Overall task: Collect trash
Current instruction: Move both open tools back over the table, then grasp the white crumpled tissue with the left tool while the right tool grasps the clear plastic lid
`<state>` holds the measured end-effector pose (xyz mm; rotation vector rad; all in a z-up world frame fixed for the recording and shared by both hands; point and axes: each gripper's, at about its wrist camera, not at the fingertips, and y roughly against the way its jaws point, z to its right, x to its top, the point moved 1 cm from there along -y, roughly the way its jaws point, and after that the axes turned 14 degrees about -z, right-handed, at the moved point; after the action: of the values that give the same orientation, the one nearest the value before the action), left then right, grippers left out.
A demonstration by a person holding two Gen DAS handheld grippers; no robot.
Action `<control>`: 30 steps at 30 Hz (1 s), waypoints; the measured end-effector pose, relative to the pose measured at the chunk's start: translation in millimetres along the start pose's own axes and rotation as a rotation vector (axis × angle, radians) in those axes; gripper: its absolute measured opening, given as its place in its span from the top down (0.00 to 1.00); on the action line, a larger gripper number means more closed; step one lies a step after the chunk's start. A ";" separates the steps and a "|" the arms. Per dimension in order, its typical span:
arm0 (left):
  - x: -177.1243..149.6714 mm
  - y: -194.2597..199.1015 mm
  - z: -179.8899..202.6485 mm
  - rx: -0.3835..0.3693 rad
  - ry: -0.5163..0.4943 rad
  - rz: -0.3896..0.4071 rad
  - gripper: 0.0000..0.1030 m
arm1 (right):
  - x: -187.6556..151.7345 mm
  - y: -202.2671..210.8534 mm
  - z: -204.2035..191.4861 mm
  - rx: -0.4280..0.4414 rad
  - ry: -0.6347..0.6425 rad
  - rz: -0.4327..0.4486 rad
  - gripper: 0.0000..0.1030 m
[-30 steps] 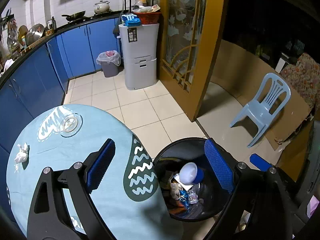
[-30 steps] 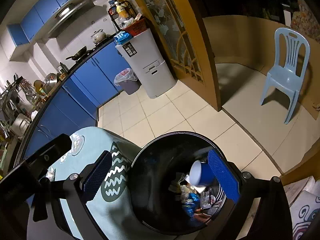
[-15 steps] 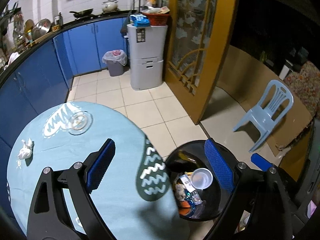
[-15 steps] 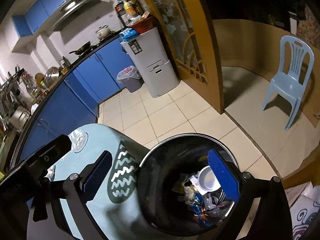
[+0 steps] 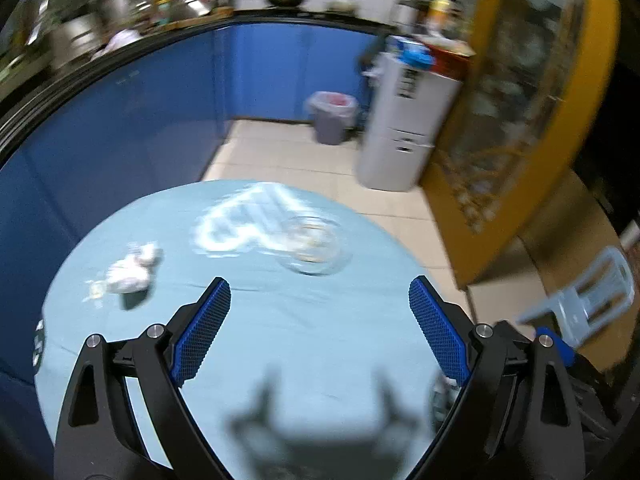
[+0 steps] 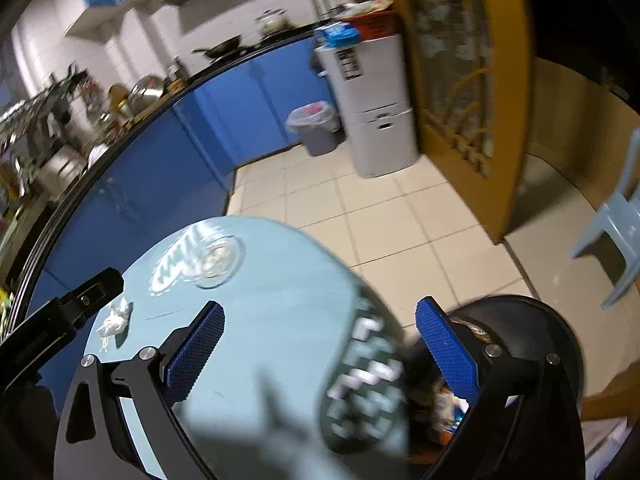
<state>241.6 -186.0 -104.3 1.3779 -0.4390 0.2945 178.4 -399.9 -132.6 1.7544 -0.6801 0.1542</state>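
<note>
One round table [image 5: 280, 344] in pale blue cloth fills both views, with one black bin [image 6: 536, 328] of trash at its four o'clock edge and one grey lined bin [image 5: 331, 118] far off at twelve. Two grippers, left gripper [image 5: 319, 312] and right gripper [image 6: 319, 334], hang over the cloth, jaws wide apart, nothing between them. One crumpled tissue [image 5: 130, 274] lies at ten o'clock and one glass dish [image 5: 314, 244] at twelve, clear path to both.

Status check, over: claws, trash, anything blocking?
Left claw open, empty. Right claw open, empty. Crumpled tissue on table, untouched. Glass dish beside, not blocking.
</note>
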 end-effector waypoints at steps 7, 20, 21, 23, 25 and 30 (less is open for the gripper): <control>13.0 -17.4 -83.7 0.052 0.162 -0.018 0.13 | 17.7 -48.9 -67.0 0.019 0.115 -0.065 0.09; 13.8 -42.1 -157.5 0.089 0.277 -0.052 0.13 | 28.3 -100.4 -137.1 0.006 0.228 -0.117 0.09; 13.7 -44.7 -160.0 0.090 0.279 -0.057 0.13 | 28.9 -104.1 -140.7 0.003 0.231 -0.120 0.09; 15.1 -50.2 -166.3 0.092 0.285 -0.066 0.13 | 31.4 -110.8 -144.9 -0.002 0.233 -0.128 0.09; 14.8 -54.9 -171.8 0.093 0.291 -0.072 0.13 | 35.1 -116.2 -149.2 -0.009 0.237 -0.132 0.09; 19.0 -67.5 -179.6 0.097 0.295 -0.088 0.13 | 42.7 -131.5 -155.8 -0.034 0.242 -0.142 0.09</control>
<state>311.7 -22.2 -178.0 1.4169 -0.1201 0.4441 319.2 -253.1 -177.5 1.7101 -0.3797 0.2518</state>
